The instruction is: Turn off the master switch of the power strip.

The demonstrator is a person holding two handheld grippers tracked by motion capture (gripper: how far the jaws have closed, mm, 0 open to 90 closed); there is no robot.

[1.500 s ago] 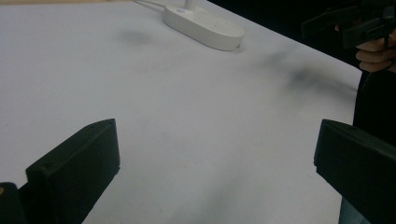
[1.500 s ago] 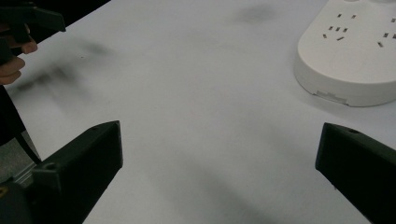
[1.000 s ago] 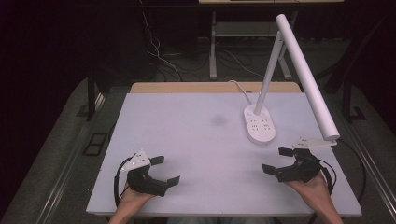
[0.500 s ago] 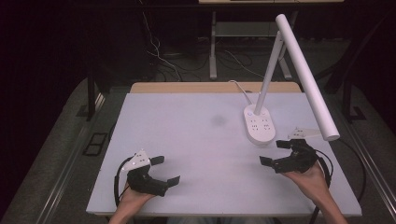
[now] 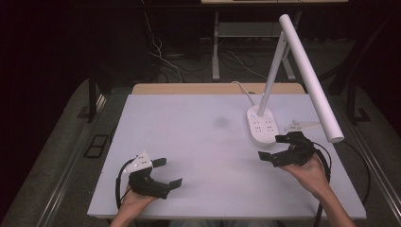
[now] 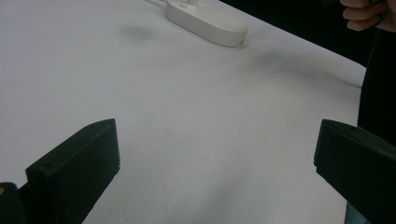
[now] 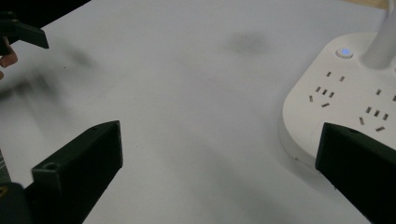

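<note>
A white desk lamp stands at the table's right, its base a power strip [image 5: 261,126] with sockets and a lit blue button [image 7: 344,52]; its long white tube head [image 5: 309,76] slants out over the right side. My right gripper [image 5: 274,147] is open just in front of the base, and the base [image 7: 355,98] lies by its right jaw. My left gripper [image 5: 168,172] rests open near the front left edge with nothing between its jaws. The lamp base [image 6: 208,22] lies far ahead of it.
The white table top [image 5: 189,137] is bare across its middle, with a faint dark smudge [image 5: 221,122] near the centre. A wooden strip [image 5: 198,89] runs along the far edge. Cables and table legs stand on the dark floor behind.
My right gripper has moved forward and a little left, up to the front of the lamp base. The left gripper has stayed where it was.
</note>
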